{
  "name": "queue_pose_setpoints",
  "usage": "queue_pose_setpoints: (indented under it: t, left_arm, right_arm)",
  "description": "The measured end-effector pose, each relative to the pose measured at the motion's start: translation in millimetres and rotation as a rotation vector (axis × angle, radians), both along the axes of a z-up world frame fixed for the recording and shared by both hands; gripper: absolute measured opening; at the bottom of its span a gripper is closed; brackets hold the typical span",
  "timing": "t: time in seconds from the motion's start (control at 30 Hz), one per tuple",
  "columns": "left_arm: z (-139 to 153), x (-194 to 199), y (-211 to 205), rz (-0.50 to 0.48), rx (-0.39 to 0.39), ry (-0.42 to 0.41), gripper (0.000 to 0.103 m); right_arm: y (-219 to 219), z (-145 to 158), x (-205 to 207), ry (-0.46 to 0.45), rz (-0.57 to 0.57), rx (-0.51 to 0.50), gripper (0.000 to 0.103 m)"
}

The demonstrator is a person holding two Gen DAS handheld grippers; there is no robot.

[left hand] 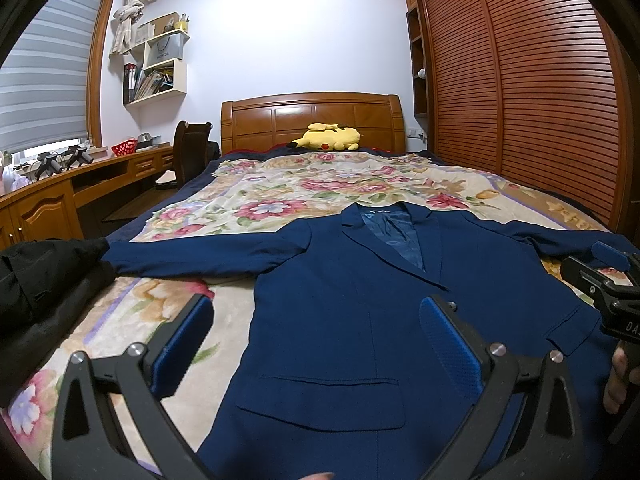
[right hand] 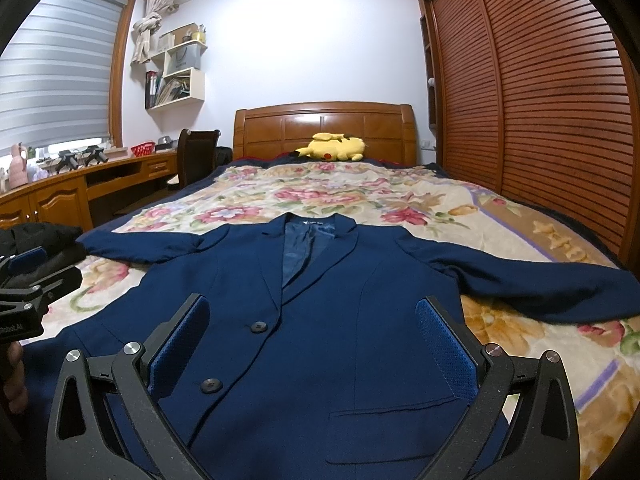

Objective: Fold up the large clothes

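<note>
A navy blue suit jacket [left hand: 344, 300] lies face up and buttoned on the floral bedspread [left hand: 280, 196], both sleeves spread sideways. My left gripper [left hand: 316, 320] hovers open over the jacket's lower left part, nothing between its blue pads. In the right wrist view the same jacket [right hand: 320, 300] fills the foreground, and my right gripper [right hand: 312, 320] stands open above its lower front near the two buttons. The right gripper's body shows at the right edge of the left wrist view, the left gripper's body at the left edge of the right wrist view.
A black garment [left hand: 44, 280] is heaped at the bed's left edge beside the left sleeve. A yellow plush toy [left hand: 328, 138] lies by the wooden headboard [left hand: 312, 120]. Slatted wardrobe doors [left hand: 520, 92] run along the right; a desk [left hand: 60, 188] and chair [left hand: 188, 148] stand left.
</note>
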State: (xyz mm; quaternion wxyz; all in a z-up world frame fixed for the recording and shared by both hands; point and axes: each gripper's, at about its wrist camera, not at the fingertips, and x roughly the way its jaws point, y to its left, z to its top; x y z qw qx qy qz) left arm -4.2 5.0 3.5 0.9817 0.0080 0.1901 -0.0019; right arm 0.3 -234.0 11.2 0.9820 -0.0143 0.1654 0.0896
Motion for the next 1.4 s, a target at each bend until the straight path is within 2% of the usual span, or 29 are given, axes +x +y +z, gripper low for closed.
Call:
queue_pose_setpoints:
  t: [0.87,1.1,1.4]
  left_arm:
    - [4,-3,1,-0.001,0.003,0.0,0.103]
    - [22,-9,14,0.004,-0.002,0.007,0.103]
    - [27,-3,50,0.053,-0.022,0.032,0.103]
  right_arm:
    - [5,1,0,0.002,0.003,-0.004,0.103]
    - [7,3,-3,0.019,0.041,0.002,0.103]
    - [46,17,-6,0.019,0.091,-0.009,0.103]
